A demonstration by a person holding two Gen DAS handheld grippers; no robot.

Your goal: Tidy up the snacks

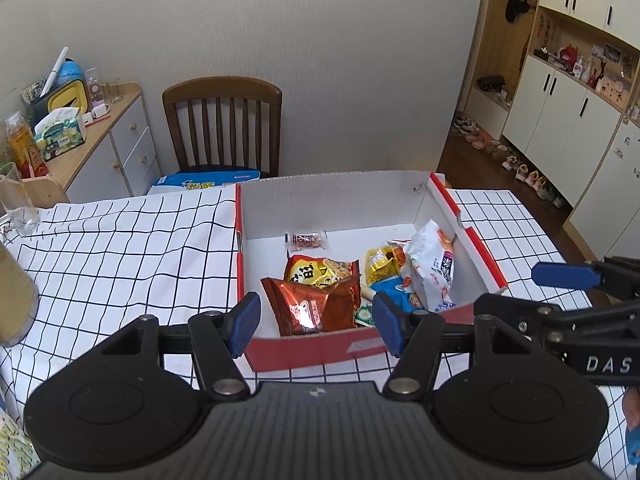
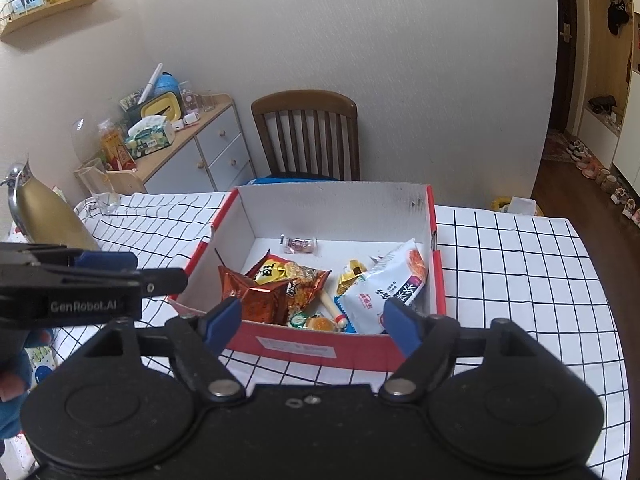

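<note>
On the grid-checked tablecloth, a red snack box near a wooden chair.

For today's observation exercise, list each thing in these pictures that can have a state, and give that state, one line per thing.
Red box: open-topped, on the checked tablecloth, snacks inside.
White packet: in the box, leaning by its right wall.
Small pink sweet: lying alone near the back wall.
Left gripper: jaws open, empty.
Right gripper: jaws open, empty.
Chair: unoccupied.
</note>
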